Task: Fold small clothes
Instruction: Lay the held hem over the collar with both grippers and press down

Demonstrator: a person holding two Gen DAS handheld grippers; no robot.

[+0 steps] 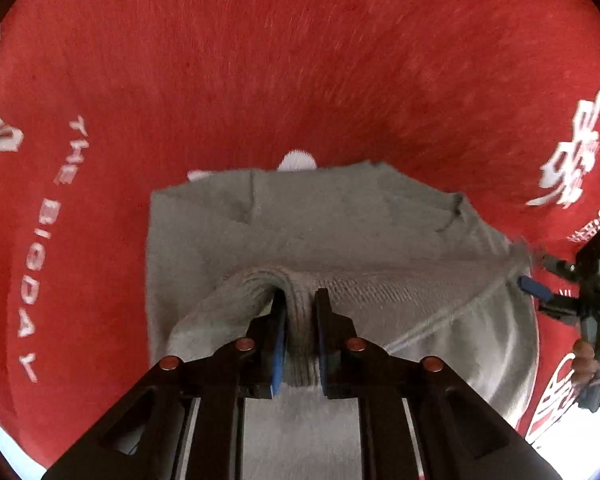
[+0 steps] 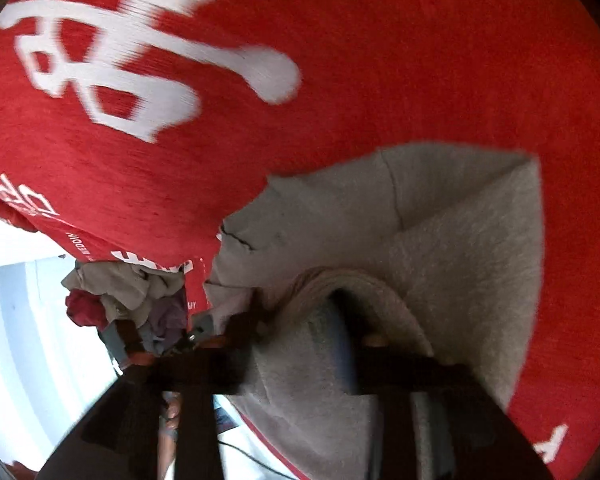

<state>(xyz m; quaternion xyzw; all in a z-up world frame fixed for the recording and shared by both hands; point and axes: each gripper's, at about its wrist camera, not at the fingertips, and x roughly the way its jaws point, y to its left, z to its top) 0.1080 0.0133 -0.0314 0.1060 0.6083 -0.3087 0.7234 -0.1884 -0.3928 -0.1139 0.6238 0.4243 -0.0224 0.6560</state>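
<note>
On the red printed cloth (image 1: 300, 60) lies a grey knit garment (image 1: 340, 220), partly folded, its far edge flat and its near part bunched up toward the cameras. Left gripper (image 1: 300, 304) is clamped on a ribbed fold of that garment; fabric fills the narrow gap between the blue-padded fingers (image 1: 278, 344). Right gripper (image 1: 540, 276) sits at the garment's right edge in the left wrist view, jaws apart, blue pad just beside the seam; a hand (image 1: 588, 356) holds its handle. Right wrist view is blurred: grey fabric bulges between the spread dark fingers, contact unclear, so I read it as released. A pile of mixed clothes (image 2: 140, 300) sits off the cloth's edge, left of the garment.
</note>
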